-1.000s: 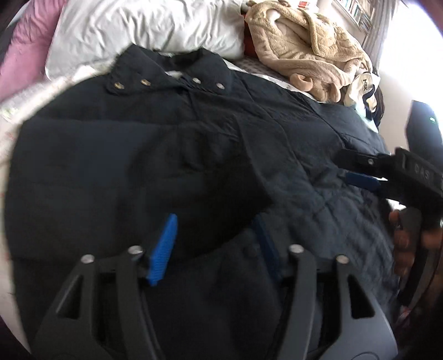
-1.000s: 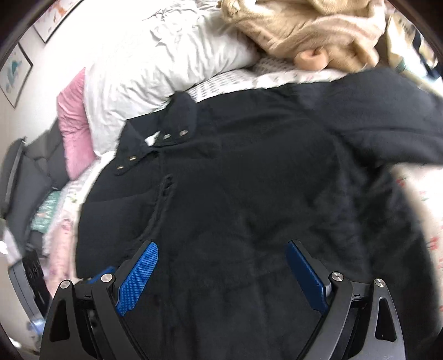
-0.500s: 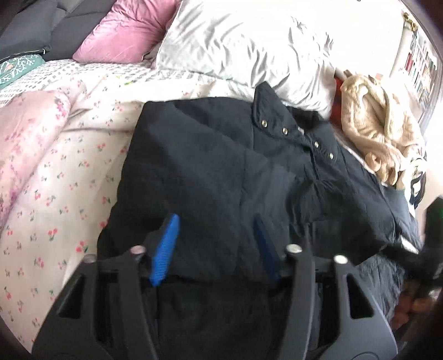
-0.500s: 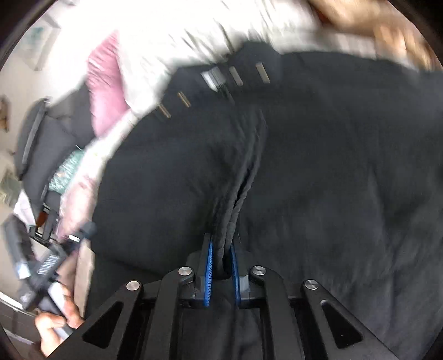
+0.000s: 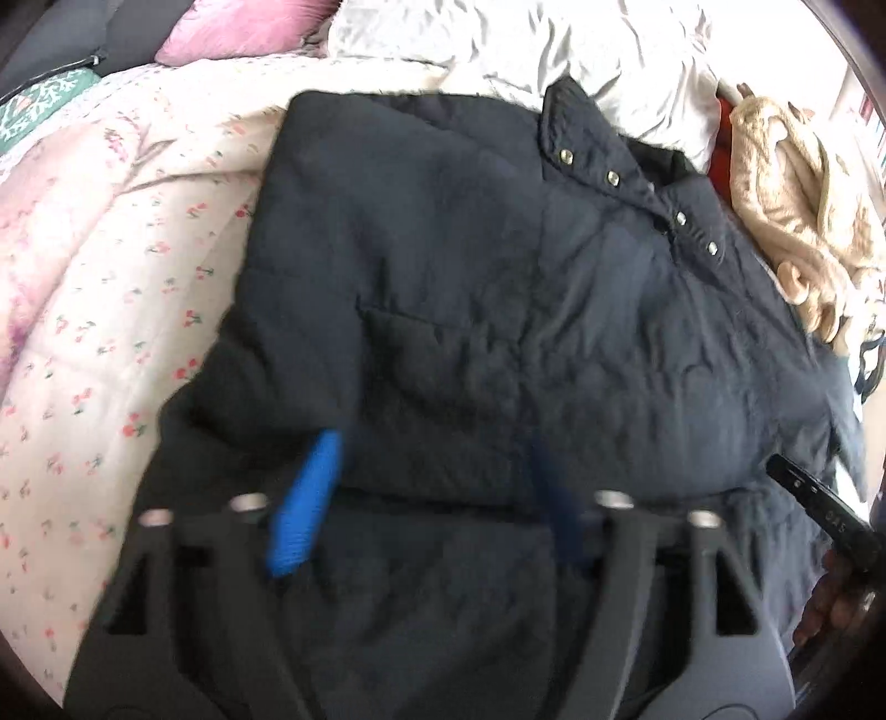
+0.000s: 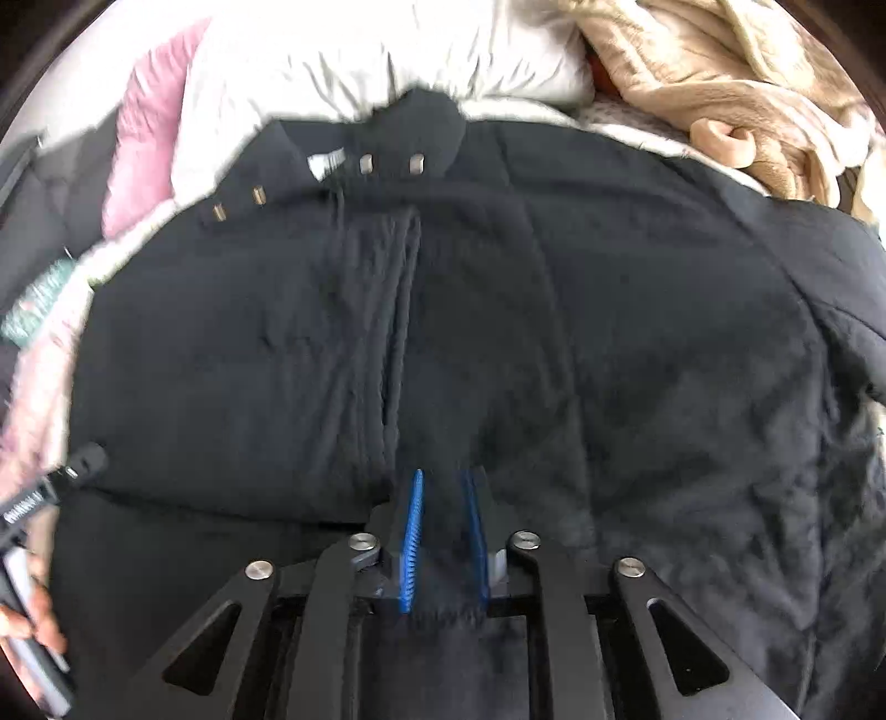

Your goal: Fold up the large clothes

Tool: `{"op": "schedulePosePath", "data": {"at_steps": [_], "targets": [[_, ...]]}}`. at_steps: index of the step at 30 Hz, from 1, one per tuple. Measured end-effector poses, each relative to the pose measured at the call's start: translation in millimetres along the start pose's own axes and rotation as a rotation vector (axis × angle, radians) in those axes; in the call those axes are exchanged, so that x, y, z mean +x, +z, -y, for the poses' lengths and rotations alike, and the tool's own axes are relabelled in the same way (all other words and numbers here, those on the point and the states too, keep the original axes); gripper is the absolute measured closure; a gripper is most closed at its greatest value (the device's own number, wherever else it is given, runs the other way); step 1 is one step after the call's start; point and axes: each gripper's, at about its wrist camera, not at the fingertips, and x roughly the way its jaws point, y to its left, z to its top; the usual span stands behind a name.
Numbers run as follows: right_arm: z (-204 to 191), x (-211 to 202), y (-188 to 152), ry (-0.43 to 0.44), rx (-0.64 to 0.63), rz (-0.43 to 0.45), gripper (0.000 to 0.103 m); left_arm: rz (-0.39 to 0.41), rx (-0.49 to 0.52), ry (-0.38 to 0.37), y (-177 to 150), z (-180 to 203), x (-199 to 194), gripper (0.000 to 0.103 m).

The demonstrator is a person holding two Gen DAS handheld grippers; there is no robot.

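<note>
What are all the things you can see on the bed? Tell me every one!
jacket: one, dark navy, spread across the bed, collar toward the pillows
snaps: four showing, metal, along the collar
white pillow: one, at the head of the bed
pink pillow: one, left of the white pillow
floral bedspread: one, cream with pink flowers, under the jacket
beige robe: one, heaped right of the jacket
left gripper: blue pads, open over the hem
right gripper: blue pads, pinching jacket fabric
</note>
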Motion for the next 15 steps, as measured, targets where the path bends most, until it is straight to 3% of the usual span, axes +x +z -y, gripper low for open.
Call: {"op": "schedulePosePath", "data": {"at_steps": [1, 2, 3, 7, 10, 15], "targets": [[6.8, -10.7, 0.9, 0.005, 0.014, 0.004, 0.057, 0.005, -0.002, 0.004, 0.9, -0.4, -6.9, 0.020], [11.4, -17.1, 2.0, 0.004, 0.025, 0.012, 0.023, 0.004, 0.003, 0.011, 1.3, 1.5, -15.6, 0.020], [21.2, -30.9, 0.8, 0.003, 0.046, 0.050, 0.014, -0.001, 0.009, 0.018, 0.8, 1.8, -22.2, 0.019], [58.3, -62.0, 2.2, -0.011, 0.106, 0.094, 0.013, -0.006, 0.034, 0.035, -4.0, 10.1, -47.6, 0.001], [109.3, -82.6, -2.8, -0.028, 0.208, 0.113, 0.013, -0.019, 0.035, 0.008, -12.9, 18.1, -62.7, 0.001], [205.5, -110.5, -18.8, -0.080, 0.461, 0.123, 0.013, -0.056, 0.021, -0.107, -28.4, 23.9, -71.8, 0.000]]}}
